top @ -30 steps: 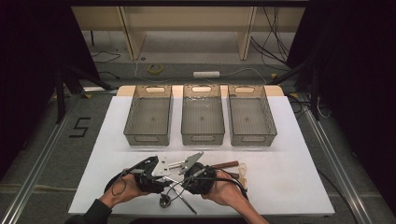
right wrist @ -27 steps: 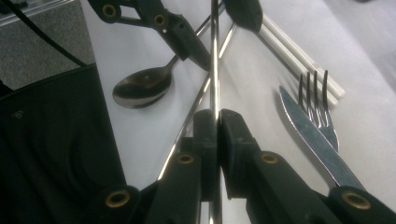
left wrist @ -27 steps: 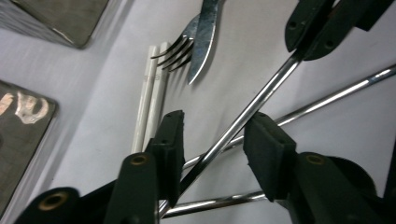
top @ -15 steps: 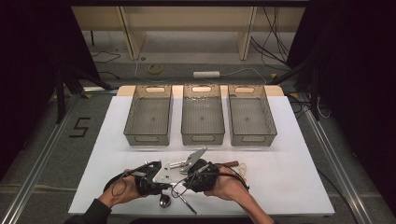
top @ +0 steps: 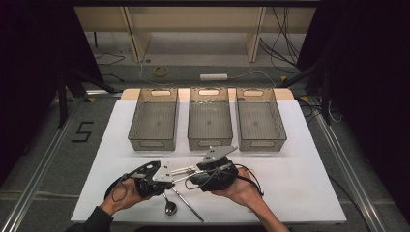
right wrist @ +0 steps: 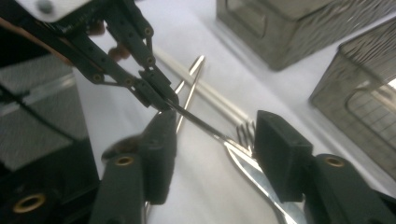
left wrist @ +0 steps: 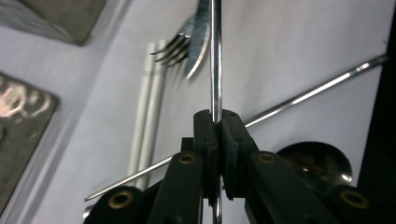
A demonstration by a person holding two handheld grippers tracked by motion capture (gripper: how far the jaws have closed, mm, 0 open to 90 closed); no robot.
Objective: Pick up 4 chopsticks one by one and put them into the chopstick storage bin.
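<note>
We are holding the left gripper (top: 167, 180) clamped on the thin handle of a table knife (left wrist: 215, 70); in the left gripper view the two black jaws are pressing together on the steel shaft, and the blade is pointing away from them over the white table (top: 300, 159). In the right gripper view the same knife (right wrist: 243, 161) is passing between the jaws of the right gripper (right wrist: 212, 142), which have just been opening and are now standing apart on either side of the blade, not pressing on it. In the high view we are keeping both grippers close together near the front edge of the table, the right gripper (top: 193, 181) just beside the left. A fork (left wrist: 180, 44), a pair of white chopsticks (left wrist: 147, 112), a thin metal rod (left wrist: 317, 91) and a spoon (left wrist: 314, 163) are lying on the table around the knife. Three grey mesh bins (top: 209, 140) are sitting in a row farther back, well apart from the grippers.
</note>
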